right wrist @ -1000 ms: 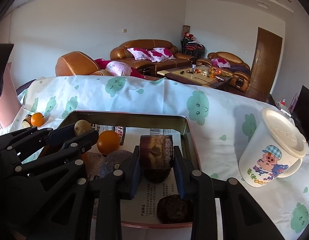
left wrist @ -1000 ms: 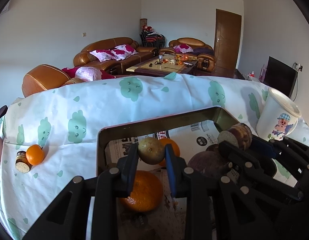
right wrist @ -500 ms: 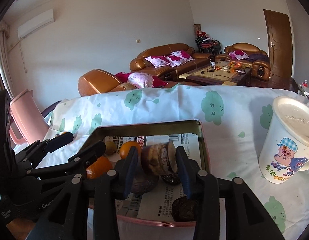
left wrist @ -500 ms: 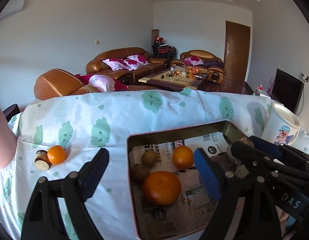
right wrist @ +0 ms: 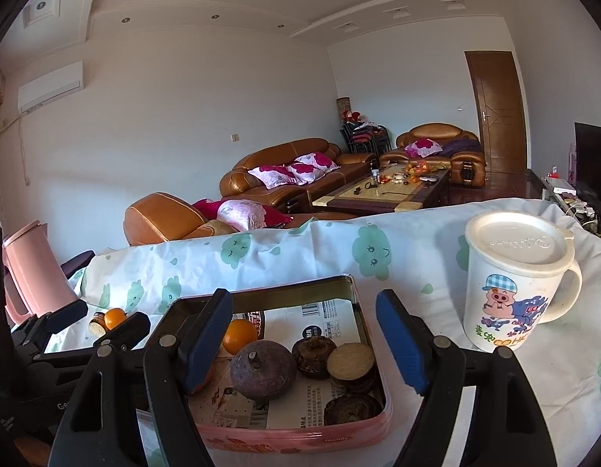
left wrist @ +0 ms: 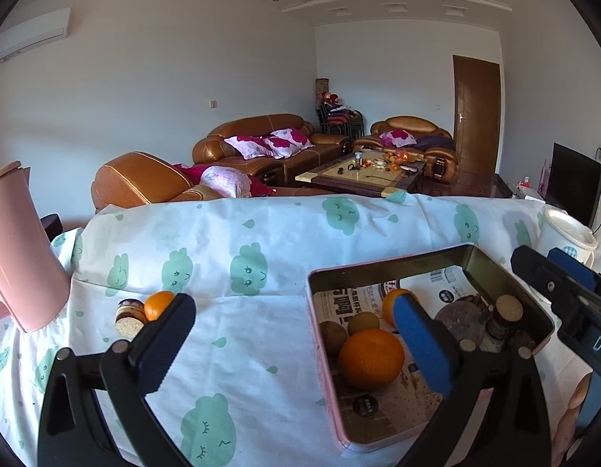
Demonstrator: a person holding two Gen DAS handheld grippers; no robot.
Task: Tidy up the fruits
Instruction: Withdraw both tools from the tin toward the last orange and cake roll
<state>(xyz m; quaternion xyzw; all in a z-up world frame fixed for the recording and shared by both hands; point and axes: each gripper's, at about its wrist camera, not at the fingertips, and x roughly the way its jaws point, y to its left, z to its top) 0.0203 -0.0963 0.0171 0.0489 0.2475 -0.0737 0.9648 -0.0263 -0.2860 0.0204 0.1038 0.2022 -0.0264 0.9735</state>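
Sunlit living room behind the counter (left wrist: 261,350): both claws, left claw (left wrist: 288,334) and right claw (right wrist: 304,334), now hang spread and empty, their fruits released into the tin (right wrist: 284,434).

left claw (left wrist: 292,334) opened and empty, right claw (right wrist: 304,338) opened, cut piece (right wrist: 351,358) now in tin (right wrist: 300,438)

The left gripper (left wrist: 288,334) had black plastic arms, silver rivets and 2 blue ribbed fingers (left wrist: 419,344). The right gripper (right wrist: 304,336) looked identical, its blue fingers (right wrist: 399,340) also ribbed. White letters "DA" marked one black housing; bare skin showed beside it.
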